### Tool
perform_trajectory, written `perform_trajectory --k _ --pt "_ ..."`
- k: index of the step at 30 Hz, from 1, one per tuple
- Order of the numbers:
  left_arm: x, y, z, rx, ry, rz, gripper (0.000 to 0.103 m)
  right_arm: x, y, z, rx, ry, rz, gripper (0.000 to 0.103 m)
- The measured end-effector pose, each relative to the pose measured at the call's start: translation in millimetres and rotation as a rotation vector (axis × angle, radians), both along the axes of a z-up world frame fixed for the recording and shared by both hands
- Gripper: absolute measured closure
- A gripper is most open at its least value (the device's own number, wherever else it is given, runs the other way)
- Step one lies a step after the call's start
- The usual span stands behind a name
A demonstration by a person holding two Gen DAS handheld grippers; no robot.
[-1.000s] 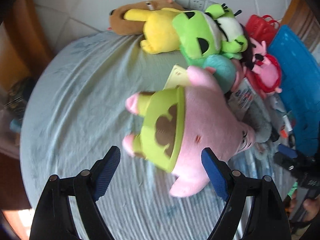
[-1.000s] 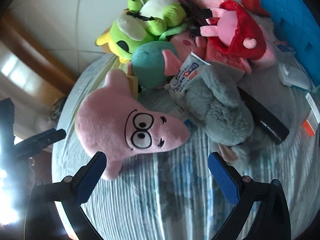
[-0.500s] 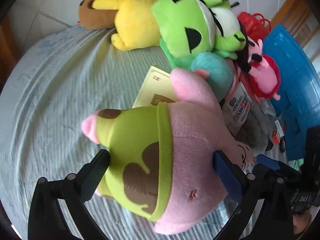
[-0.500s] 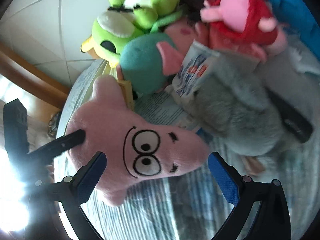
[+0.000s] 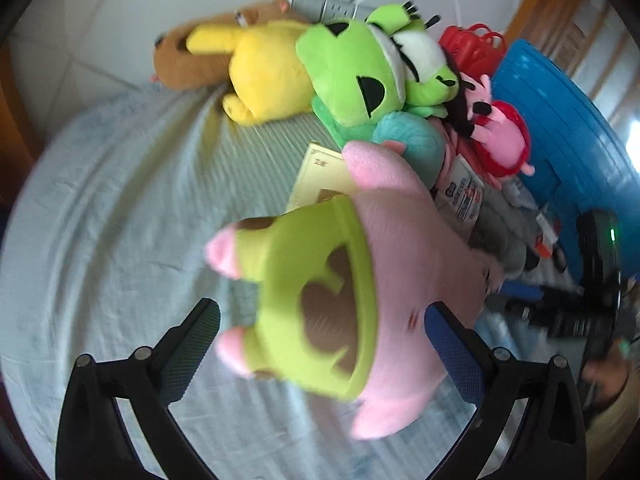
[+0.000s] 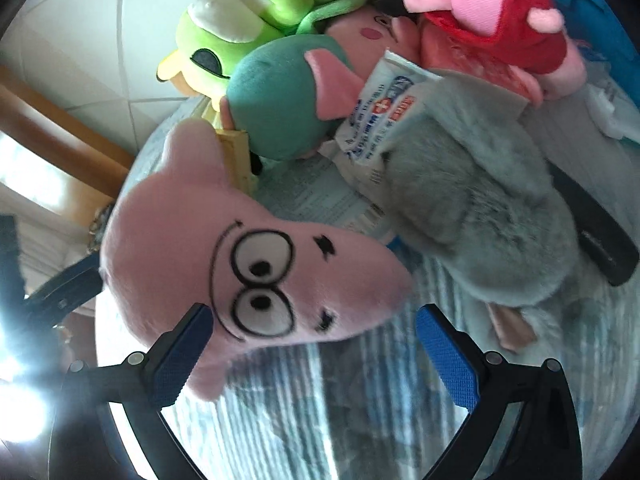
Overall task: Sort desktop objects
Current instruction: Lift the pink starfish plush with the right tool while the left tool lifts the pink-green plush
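A: What are my grippers doing?

B: From my seat, the left gripper (image 5: 320,340) stands spread wide, its two blue pads on either side of the pink star plush (image 5: 400,264). The plush's green shorts end fills the gap between them. Its right pad looks to be against the pink flank, though the blur keeps me from being sure; the left pad is apart from the toy.

A: And the right one?

B: The right gripper (image 6: 312,344) is spread wide as well. I see the plush's face (image 6: 256,276) lying between its fingers, the left fingertip (image 6: 184,356) overlapping the pink body, the right one apart from it over the striped cloth (image 6: 280,408).

A: Where does the plush sit?

B: On the pale tablecloth (image 5: 120,200), at the near edge of the toy pile. Just behind its point lies a yellow booklet (image 5: 320,176). Beyond that I see a teal plush (image 5: 412,140), a green frog plush (image 5: 352,76), a yellow plush (image 5: 268,76) and a brown plush (image 5: 188,64) in a row along the back.

A: Anything to the right?

B: A grey furry plush (image 6: 472,200) beside the star, with a white printed packet (image 6: 380,116) resting on it, a pink pig in a red dress (image 6: 496,12) farther back, a black bar-shaped object (image 6: 600,236) next to the grey fur, and a blue bin (image 5: 568,136) at the table's edge.
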State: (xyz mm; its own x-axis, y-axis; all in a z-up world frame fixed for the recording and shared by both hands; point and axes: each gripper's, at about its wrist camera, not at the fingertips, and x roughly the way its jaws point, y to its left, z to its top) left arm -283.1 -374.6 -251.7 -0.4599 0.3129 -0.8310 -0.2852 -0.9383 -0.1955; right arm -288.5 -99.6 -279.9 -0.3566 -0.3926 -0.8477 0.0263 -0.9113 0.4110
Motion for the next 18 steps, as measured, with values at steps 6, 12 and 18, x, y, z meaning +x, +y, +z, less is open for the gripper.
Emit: perform_trajectory --k 6,12,18 --pt "26.3 -28.7 -31.7 -0.11 0.008 -0.015 0.0 21.1 -14.1 -2.5 0.029 0.009 0.029 0.0" --pt "20.5 -38.3 -60.4 -0.179 0.046 -0.039 0.0 34.2 -10.5 0.2 -0.018 0.053 -0.039 0.032" --pt "0.3 -24.0 -87.6 -0.163 0.053 -0.116 0.0 32.9 -11.2 -0.1 -0.004 0.083 -0.058 0.03"
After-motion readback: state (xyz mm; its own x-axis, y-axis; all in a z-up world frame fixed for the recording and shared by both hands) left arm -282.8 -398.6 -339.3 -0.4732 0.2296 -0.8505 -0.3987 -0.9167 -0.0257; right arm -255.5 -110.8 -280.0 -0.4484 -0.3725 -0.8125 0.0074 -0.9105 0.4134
